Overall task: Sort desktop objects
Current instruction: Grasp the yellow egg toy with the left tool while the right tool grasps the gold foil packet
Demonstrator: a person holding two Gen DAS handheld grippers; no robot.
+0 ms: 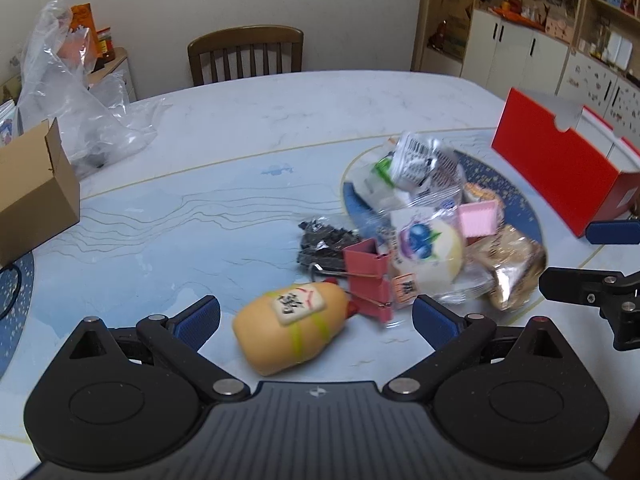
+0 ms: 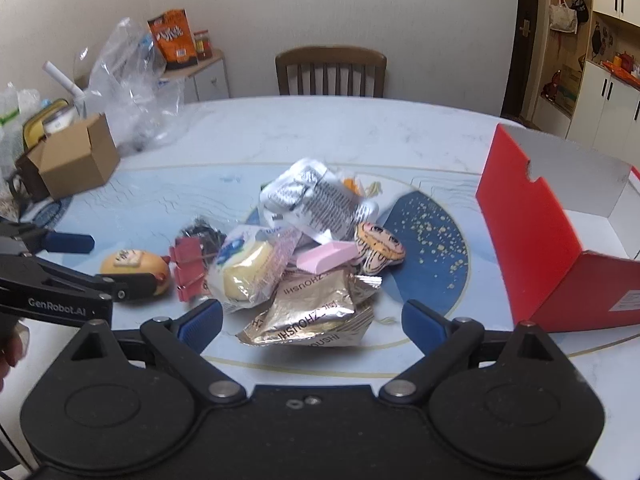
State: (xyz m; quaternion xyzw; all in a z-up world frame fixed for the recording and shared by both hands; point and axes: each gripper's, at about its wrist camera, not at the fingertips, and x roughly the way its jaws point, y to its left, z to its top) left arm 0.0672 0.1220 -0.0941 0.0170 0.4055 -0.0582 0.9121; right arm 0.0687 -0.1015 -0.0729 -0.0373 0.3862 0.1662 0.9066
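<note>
A pile of small objects lies mid-table. A tan squishy bottle toy point(image 1: 290, 326) point(image 2: 134, 266) lies nearest my left gripper point(image 1: 316, 316), which is open and empty just before it. Behind it are red binder clips point(image 1: 368, 280) point(image 2: 188, 270), black clips point(image 1: 326, 242), a wrapped blueberry bun point(image 1: 428, 248) point(image 2: 248, 270), a pink eraser point(image 2: 328, 256), a gold foil packet point(image 2: 316, 312), a silver packet point(image 2: 316, 196) and a round face toy point(image 2: 378, 246). My right gripper point(image 2: 312, 320) is open and empty, over the gold packet.
An open red box point(image 2: 532, 240) point(image 1: 560, 164) stands at the right. An open cardboard box point(image 2: 76, 160) point(image 1: 32, 196) and clear plastic bags point(image 1: 76, 96) sit at the left. A wooden chair point(image 2: 330, 72) stands behind the table point(image 2: 320, 132).
</note>
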